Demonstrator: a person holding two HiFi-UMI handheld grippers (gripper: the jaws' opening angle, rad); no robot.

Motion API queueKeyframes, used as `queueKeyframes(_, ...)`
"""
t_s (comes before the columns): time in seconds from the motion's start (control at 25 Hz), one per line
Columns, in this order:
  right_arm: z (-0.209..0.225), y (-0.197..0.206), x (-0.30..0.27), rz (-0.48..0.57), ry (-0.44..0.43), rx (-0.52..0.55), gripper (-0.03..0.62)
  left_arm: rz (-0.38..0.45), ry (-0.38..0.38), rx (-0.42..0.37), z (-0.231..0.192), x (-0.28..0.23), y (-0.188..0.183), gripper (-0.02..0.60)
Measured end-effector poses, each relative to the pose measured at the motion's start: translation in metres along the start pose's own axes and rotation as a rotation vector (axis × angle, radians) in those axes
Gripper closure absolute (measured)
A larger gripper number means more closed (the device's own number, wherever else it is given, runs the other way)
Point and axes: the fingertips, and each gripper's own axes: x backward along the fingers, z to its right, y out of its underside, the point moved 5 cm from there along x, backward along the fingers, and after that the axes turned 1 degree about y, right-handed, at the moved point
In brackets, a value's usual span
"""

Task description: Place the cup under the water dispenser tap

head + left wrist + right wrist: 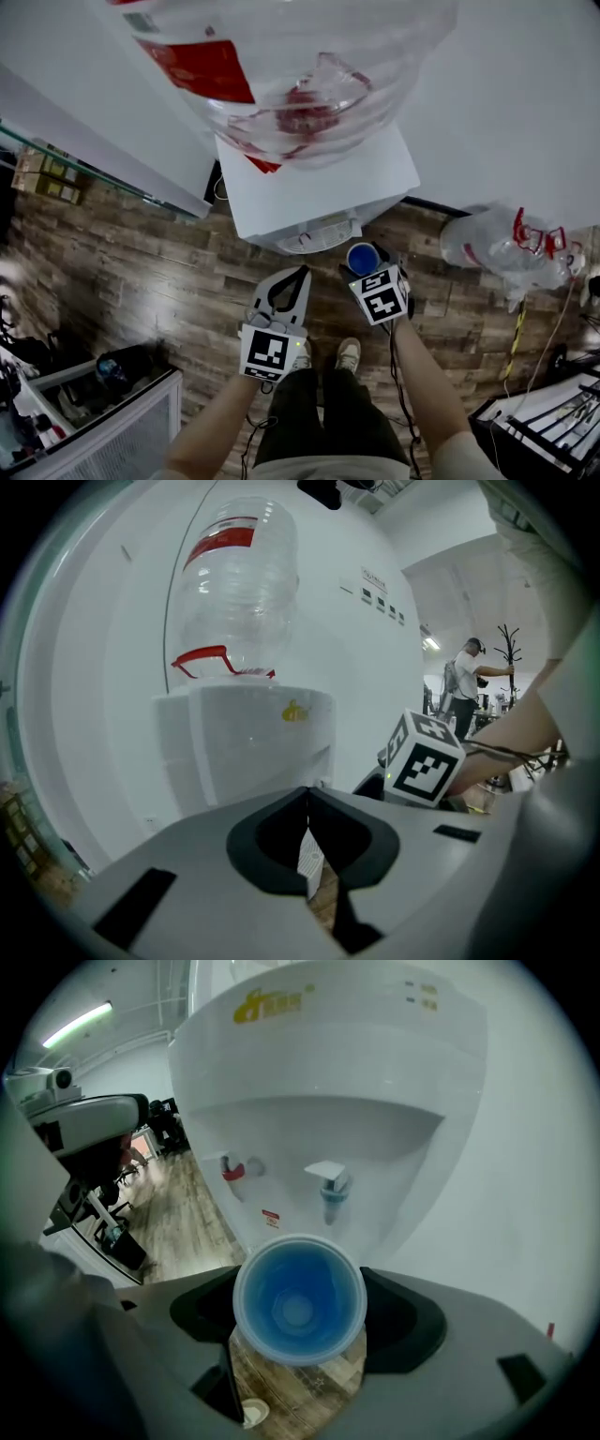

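Observation:
A blue cup [298, 1302] stands upright between the jaws of my right gripper [300, 1283], which is shut on its sides. In the head view the cup [360, 257] hangs above the wooden floor just in front of the white water dispenser [319, 183]. The right gripper view looks into the dispenser's recess, where a red tap [234, 1168] and a blue tap [330, 1185] sit above and beyond the cup. My left gripper [302, 274] is beside the cup on the left, its tips touching [307, 794] with nothing in them. A clear bottle [300, 66] tops the dispenser.
An empty clear water bottle [497, 246] lies on the floor at the right. A glass-fronted cabinet [122, 422] stands at lower left, cardboard boxes [42, 173] against the left wall, a desk edge [553, 412] at lower right. A person [466, 682] stands far off.

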Motion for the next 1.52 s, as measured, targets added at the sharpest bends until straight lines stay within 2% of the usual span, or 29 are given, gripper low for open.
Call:
queueKeyframes(0.4, 0.017, 0.013, -0.095, -0.010, 0.006, 0.026, 0.212, -0.013, -0.003, -0.003, -0.009, -0.025, 0.049, 0.574)
queueKeyframes(0.72, 0.029, 0.016, -0.139, 0.030, 0.047, 0.022, 0.210, -0.025, -0.007, -0.014, -0.011, -0.032, 0.076, 0.574)
queueKeyframes(1.0, 0.031, 0.012, -0.149, 0.093, 0.050, 0.009, 0.203, -0.038, 0.000, -0.036, -0.006, -0.031, 0.085, 0.574)
queueKeyframes(1.16, 0.023, 0.012, -0.145, 0.080, -0.003, -0.016, 0.110, -0.049, -0.001, -0.039, -0.005, -0.026, 0.084, 0.574)
queueKeyframes(1.52, 0.022, 0.012, -0.085, 0.063, 0.016, -0.073, 0.101, -0.067, 0.000, -0.054, -0.005, -0.004, 0.050, 0.574)
